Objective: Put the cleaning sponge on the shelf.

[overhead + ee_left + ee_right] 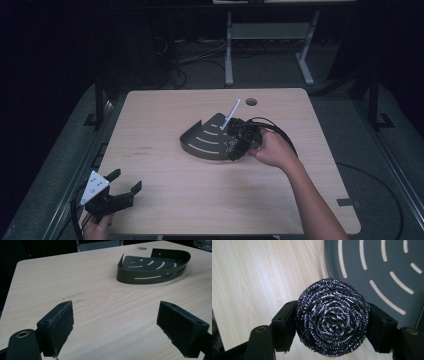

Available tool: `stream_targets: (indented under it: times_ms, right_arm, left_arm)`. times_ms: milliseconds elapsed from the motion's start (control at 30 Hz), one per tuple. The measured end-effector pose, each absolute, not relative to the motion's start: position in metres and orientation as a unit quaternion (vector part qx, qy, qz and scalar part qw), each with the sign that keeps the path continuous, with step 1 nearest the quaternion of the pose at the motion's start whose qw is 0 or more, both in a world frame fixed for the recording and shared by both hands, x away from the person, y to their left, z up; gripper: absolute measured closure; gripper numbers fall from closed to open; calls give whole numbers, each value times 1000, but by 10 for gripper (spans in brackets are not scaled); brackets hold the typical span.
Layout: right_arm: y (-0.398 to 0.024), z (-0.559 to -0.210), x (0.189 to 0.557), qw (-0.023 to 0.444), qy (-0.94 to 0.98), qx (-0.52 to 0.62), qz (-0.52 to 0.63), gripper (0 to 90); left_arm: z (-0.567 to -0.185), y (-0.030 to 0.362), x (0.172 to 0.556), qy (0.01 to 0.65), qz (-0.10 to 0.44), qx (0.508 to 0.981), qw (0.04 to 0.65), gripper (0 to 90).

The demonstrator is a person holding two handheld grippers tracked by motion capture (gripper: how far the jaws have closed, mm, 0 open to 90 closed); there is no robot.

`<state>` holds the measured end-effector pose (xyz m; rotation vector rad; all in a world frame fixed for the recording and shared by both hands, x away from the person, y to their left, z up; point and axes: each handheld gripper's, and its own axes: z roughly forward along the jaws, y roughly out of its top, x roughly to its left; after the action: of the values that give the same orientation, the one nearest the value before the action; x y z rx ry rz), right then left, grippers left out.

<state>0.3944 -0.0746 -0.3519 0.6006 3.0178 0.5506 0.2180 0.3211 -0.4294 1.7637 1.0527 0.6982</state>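
Observation:
A round steel-wool scouring pad sits squeezed between the two black jaws of my right gripper, which is shut on it. In the high view that gripper hovers at the near right edge of a dark slotted corner shelf tray, with the pad over the tray's rim. The same tray spreads across the upper right of the right gripper view. My left gripper rests near the table's front left corner, jaws wide open with nothing between them. From its camera the tray lies far ahead.
The light wooden table has a round cable hole near its far edge. A white stick juts up from the right gripper. Desk legs and cables stand on the dark floor beyond the table.

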Motion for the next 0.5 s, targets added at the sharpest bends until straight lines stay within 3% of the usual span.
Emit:
stream_targets:
  times_ms: [500]
  right_arm:
    - [-60, -347, 425, -7, 963, 204, 179, 321]
  left_arm:
    - [-429, 323, 217, 431, 285, 717, 469, 132]
